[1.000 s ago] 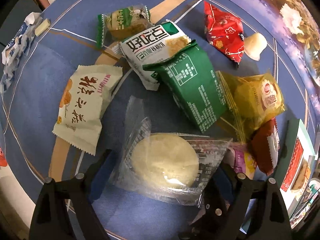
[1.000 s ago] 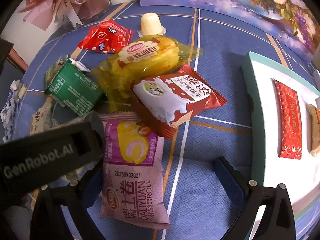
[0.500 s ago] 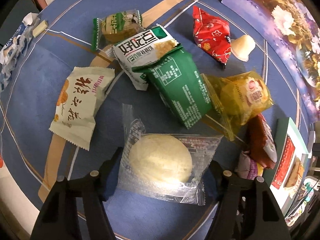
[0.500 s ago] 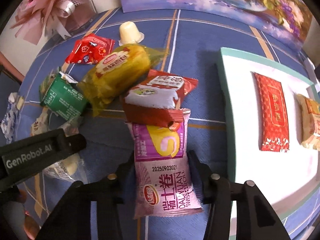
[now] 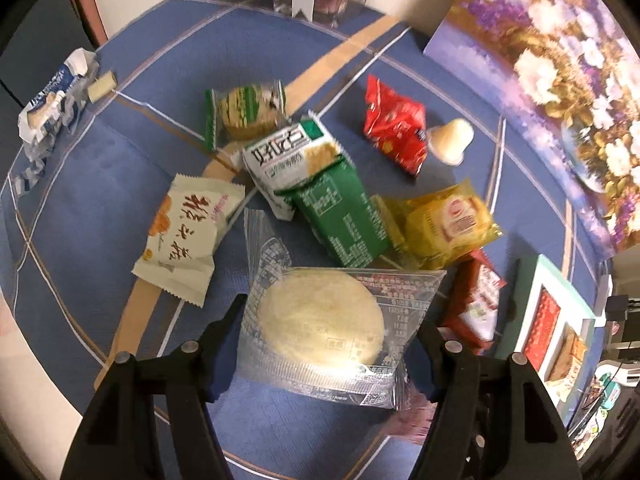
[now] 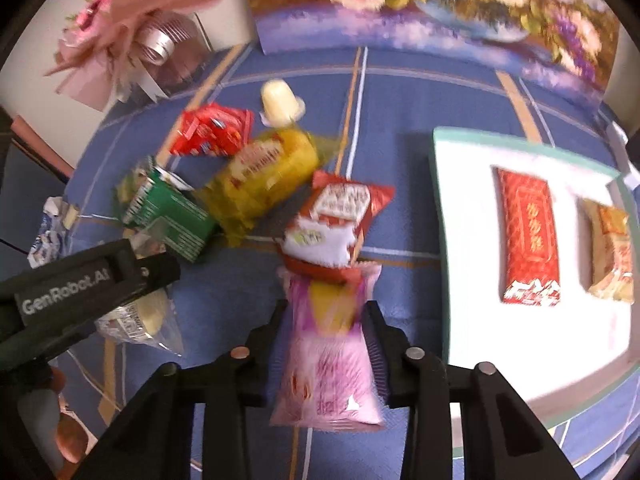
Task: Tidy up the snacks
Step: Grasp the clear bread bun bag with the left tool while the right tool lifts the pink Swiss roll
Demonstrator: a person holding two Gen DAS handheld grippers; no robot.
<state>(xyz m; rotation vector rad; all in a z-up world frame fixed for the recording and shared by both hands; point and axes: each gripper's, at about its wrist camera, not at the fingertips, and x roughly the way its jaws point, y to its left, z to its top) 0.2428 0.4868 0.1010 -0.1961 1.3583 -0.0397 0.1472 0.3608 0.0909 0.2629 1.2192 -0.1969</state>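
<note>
Snacks lie in a loose pile on the blue cloth (image 5: 80, 216). My left gripper (image 5: 324, 336) is clenched on a clear pack (image 5: 332, 320) with 1 round pale cake inside; both fingers (image 5: 218, 344) press its side edges. My right gripper (image 6: 326, 320) is clenched on a pink pack (image 6: 328, 356); this view is blurred, print unreadable. The pink pack's far end touches a red-white pack (image 6: 336, 220). Beyond: yellow pack (image 5: 440, 224), green pack (image 5: 344, 220) overlapping a white-green pack (image 5: 288, 156), beige pack (image 5: 184, 236), small green pack (image 5: 244, 112), red pack (image 5: 396, 128) just beside a jelly cup (image 5: 452, 140). White tray (image 6: 460, 240) sits to the right of the pile, holding 2 packs: red bar (image 6: 528, 236) and tan pack (image 6: 612, 256), side by side, apart.
</note>
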